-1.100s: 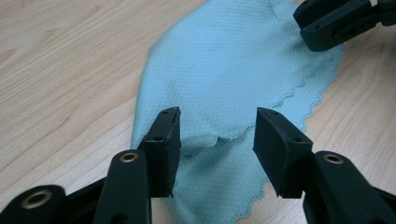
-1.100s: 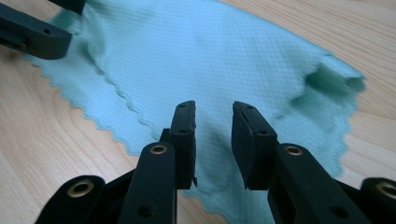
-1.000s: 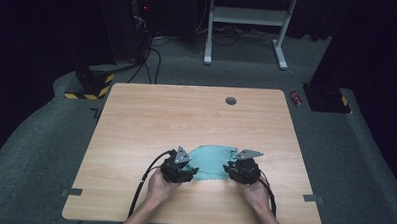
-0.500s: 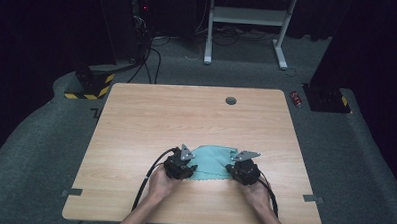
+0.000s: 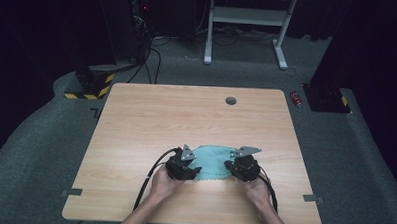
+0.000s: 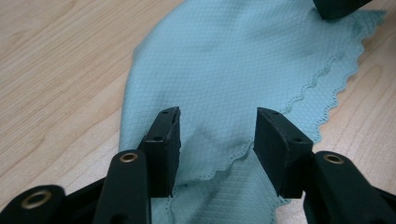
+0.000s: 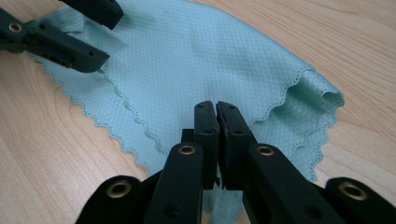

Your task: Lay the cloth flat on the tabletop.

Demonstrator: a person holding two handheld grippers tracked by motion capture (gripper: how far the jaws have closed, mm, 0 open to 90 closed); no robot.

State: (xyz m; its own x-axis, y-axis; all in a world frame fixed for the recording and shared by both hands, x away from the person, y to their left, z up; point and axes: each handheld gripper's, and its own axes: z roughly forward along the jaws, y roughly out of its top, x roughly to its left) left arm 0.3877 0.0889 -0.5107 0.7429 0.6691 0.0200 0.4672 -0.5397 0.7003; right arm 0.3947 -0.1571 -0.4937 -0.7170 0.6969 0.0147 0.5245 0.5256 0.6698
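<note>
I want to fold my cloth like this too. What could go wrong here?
1. The left gripper has its jaws apart over the teal cloth, having just been opening, so that side might slip free and lag behind.
2. The right gripper is shut on a bunched, doubled-over edge, so the fold may come out crooked or wrinkled.
3. The cloth lies near the table's front edge, so a pull toward the person could drag it off.

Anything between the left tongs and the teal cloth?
Nothing visible. The left tongs stand open straddling the near scalloped edge of the teal cloth, with only cloth between the pads. The right tongs are shut on the cloth's other end.
</note>
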